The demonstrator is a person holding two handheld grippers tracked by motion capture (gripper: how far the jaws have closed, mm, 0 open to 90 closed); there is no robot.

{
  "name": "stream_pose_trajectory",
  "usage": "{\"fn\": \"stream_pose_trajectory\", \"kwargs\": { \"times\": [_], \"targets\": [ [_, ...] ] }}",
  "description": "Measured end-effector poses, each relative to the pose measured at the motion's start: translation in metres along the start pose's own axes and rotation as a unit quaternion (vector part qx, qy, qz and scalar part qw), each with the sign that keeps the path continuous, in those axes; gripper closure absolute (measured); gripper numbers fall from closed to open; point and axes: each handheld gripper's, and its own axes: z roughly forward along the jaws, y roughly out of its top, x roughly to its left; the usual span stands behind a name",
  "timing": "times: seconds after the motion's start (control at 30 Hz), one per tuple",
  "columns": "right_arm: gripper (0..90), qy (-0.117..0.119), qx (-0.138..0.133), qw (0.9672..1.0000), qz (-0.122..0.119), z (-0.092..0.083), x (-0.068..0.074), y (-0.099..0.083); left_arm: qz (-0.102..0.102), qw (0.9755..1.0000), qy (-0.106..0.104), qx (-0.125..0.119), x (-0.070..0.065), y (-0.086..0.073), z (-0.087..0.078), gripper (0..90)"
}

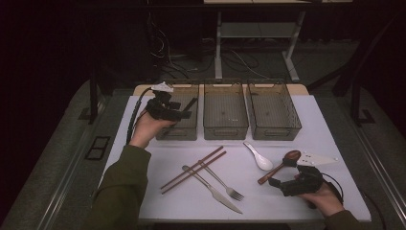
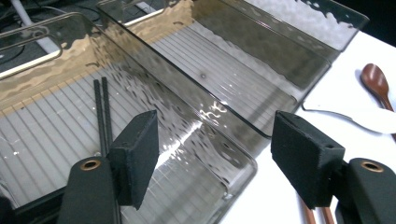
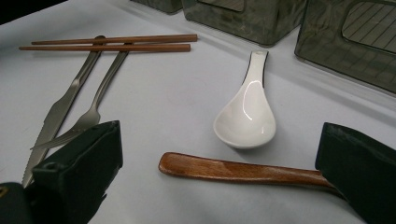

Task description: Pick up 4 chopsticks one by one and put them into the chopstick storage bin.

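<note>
Wooden spoon [image 3: 243, 171] lies on the desk [image 1: 330, 139], long axis crosswise between the parted right tongs [image 1: 282, 183], bowl toward 12 o'clock; left tongs [image 1: 179, 115], parted, empty, hover over the left bin [image 2: 70, 116].

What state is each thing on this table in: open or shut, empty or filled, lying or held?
Left claw: open, above the left bin.
Right claw: open, astride the wooden spoon's handle.
Left bin: holds black chopsticks.
Middle bin: empty.
Right bin: empty.
Wooden spoon: lying flat.
White spoon: lying bowl-up.
Brown chopsticks: lying, crossing the knife and fork.
</note>
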Motion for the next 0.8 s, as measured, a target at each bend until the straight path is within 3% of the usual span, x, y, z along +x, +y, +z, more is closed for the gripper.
{"fn": "stream_pose_trajectory", "kwargs": {
  "times": [0.27, 0.43, 0.8],
  "targets": [
    [0.5, 0.0, 0.0, 1.0, -0.003, 0.0, 0.0, 0.0, 0.025, 0.9997, 0.007, 0.0, -0.021, -0.011, -0.009, 26.0],
    [0.5, -0.001, 0.0, 1.0, -0.002, 0.0, 0.0, 0.0, 0.03, 0.9995, 0.01, -0.003, -0.033, -0.021, -0.013, 23.9],
    [0.5, 0.0, 0.0, 1.0, -0.004, 0.0, 0.0, 0.0, 0.038, 0.9992, -0.014, 0.002, -0.055, -0.05, -0.011, 22.2]
  ]
}}
